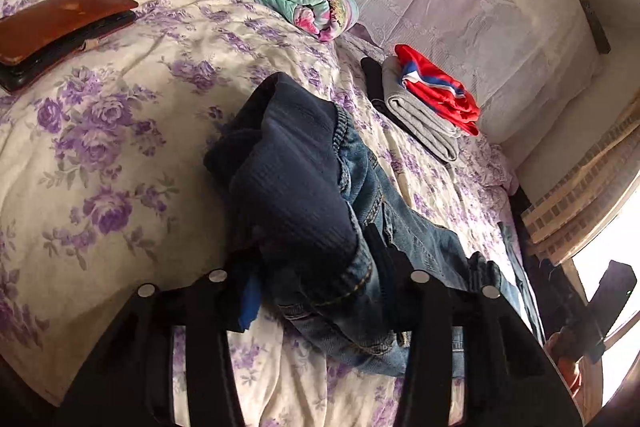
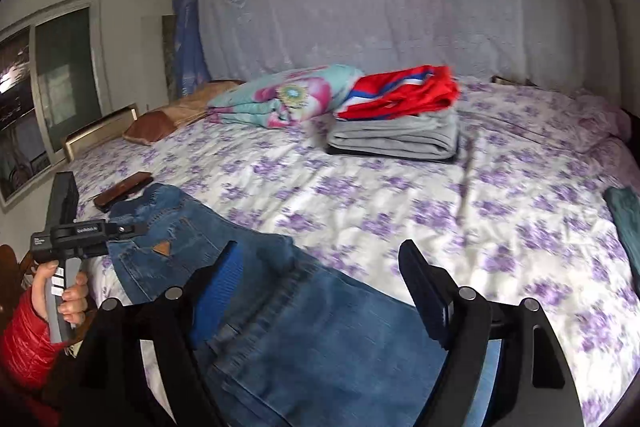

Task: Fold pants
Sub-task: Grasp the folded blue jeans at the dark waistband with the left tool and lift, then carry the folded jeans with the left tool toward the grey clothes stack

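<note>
Gripping the jeans (image 1: 320,211) at the bed's (image 1: 120,131) near edge, the left gripper (image 1: 316,287) is clamped on denim, the right gripper (image 2: 320,291) spread apart above; seams should be aligned first.

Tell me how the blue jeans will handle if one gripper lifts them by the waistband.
The jeans will probably sag and trail: the denim already bunches in folds at the left gripper. They likely weigh more than the thinner folded clothes. They should not slip easily; the cloth looks coarse.
</note>
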Demonstrator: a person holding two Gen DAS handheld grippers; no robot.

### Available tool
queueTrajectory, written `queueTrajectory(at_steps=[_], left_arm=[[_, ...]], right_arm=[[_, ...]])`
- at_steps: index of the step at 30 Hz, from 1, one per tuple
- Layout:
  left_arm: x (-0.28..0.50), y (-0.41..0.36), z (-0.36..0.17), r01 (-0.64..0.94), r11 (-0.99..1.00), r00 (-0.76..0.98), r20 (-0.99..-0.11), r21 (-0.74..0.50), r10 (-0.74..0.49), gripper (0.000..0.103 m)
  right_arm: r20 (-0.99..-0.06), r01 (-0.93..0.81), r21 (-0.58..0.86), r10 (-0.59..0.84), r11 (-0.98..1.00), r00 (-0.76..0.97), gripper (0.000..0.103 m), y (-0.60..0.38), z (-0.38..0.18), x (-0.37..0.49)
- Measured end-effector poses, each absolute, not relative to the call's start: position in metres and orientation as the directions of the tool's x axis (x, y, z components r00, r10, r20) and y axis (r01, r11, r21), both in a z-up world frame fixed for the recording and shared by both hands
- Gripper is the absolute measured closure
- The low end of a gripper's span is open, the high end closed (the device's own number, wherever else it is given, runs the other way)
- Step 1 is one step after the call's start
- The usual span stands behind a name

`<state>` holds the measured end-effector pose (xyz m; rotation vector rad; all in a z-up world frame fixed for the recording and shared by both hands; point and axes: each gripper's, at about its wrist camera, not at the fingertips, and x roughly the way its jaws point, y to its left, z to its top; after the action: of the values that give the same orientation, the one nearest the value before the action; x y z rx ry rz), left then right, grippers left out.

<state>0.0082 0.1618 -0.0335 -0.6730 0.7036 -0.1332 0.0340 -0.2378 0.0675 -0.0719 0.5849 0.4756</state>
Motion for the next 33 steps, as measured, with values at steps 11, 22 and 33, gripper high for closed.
queueTrajectory(at_steps=[11, 22, 33], left_arm=[[-0.011, 0.118, 0.028, -0.047, 0.896, 0.835, -0.51, -0.441, -0.207, 0.073], [-0.035, -0.029, 0.116, 0.2, 0.979, 0.925, -0.319, -0.048, -0.205, 0.076], [-0.036, -0.237, 0.032, 0.559, 0.766, 0.778, -0.52, 0.316, -0.353, 0.076]], right_arm=[[-0.534, -0.355, 0.019, 0.31, 0.935, 0.787, 0.013, -0.309, 0.026, 0.013], [-0.572, -0.009, 0.209, 0.13, 0.978, 0.81, 0.006, -0.442, -0.007, 0.042], [-0.497, -0.063, 0.396, 0.271, 0.916, 0.824, 0.006, -0.46, -0.011, 0.03]])
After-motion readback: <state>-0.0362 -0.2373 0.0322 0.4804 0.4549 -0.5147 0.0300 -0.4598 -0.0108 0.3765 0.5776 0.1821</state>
